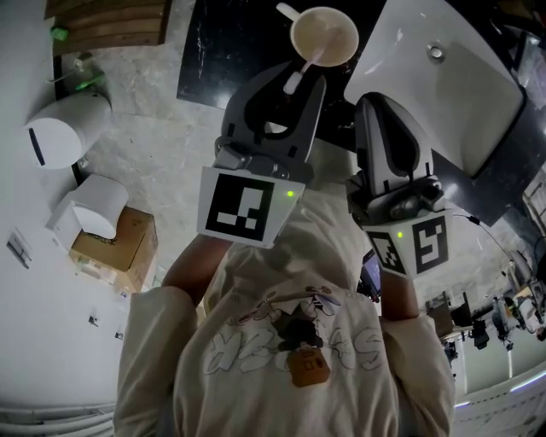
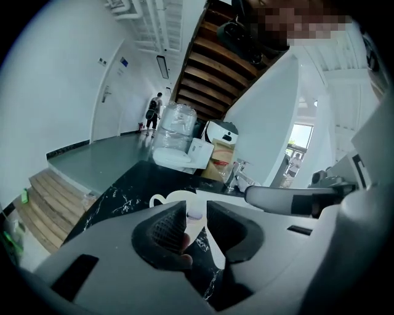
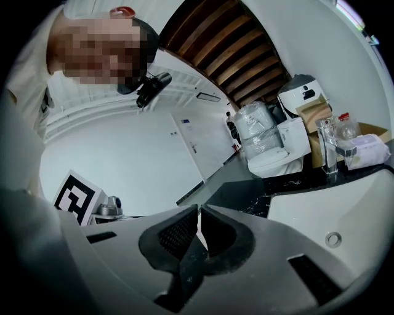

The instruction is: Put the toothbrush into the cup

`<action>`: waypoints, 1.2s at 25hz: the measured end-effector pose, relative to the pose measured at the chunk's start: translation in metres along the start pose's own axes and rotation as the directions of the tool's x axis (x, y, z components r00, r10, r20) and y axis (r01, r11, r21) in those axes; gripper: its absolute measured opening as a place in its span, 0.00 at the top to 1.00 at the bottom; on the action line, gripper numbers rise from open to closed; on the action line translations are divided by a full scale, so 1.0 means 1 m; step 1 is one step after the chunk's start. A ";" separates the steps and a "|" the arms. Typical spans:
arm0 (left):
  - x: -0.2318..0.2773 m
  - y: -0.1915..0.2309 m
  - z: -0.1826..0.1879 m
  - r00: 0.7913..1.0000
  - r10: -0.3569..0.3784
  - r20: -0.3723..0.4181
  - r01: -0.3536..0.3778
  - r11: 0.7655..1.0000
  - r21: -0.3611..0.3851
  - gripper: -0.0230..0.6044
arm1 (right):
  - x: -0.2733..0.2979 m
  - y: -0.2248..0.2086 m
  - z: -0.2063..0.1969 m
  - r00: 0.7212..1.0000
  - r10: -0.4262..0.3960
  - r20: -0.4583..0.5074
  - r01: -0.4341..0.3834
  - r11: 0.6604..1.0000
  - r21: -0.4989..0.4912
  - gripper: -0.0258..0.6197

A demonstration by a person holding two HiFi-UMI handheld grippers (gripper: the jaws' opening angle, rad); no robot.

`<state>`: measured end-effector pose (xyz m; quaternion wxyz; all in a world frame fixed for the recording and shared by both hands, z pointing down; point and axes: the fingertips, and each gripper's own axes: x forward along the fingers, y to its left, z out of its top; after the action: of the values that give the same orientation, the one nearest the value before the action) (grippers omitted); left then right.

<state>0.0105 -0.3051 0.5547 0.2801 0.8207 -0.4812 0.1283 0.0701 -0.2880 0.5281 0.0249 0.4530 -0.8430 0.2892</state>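
Note:
A cream cup [image 1: 324,36] with a handle stands on the black marble counter [image 1: 213,60]. The white toothbrush [image 1: 309,61] leans out of it, head inside the cup, handle slanting down toward me. My left gripper [image 1: 296,78] hovers just in front of the cup. In the left gripper view the cup [image 2: 172,198] sits right beyond the jaws, and the toothbrush handle [image 2: 212,246] lies in the gap between them, along the right jaw; the left gripper [image 2: 196,212] is open. My right gripper [image 1: 375,104] hangs over the sink's near edge, shut [image 3: 199,212] with nothing in it.
A white sink basin [image 1: 444,85] fills the counter's right side, with a tap [image 3: 326,147] at its back. A white bin [image 1: 64,128] and a cardboard box [image 1: 119,247] stand on the floor at left. Wooden stairs [image 1: 107,21] lie beyond.

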 end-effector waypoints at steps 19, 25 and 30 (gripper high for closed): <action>-0.044 -0.004 0.030 0.997 0.043 0.065 -0.040 0.998 -0.040 0.65 | -0.014 0.011 0.033 0.998 0.041 0.047 -0.040 0.999 -0.032 0.91; -0.067 -0.014 0.047 0.989 0.083 0.122 -0.080 0.996 -0.032 0.73 | -0.020 0.021 0.045 0.994 0.087 0.058 -0.084 0.994 -0.067 0.91; -0.091 -0.022 0.052 0.984 0.105 0.146 -0.101 0.994 -0.036 0.86 | -0.027 0.037 0.052 0.991 0.117 0.070 -0.110 0.989 -0.094 0.91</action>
<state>-0.0192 -0.2620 0.4611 0.2482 0.7980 -0.5441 0.0745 0.0689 -0.2789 0.4597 -0.0030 0.4131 -0.8799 0.2348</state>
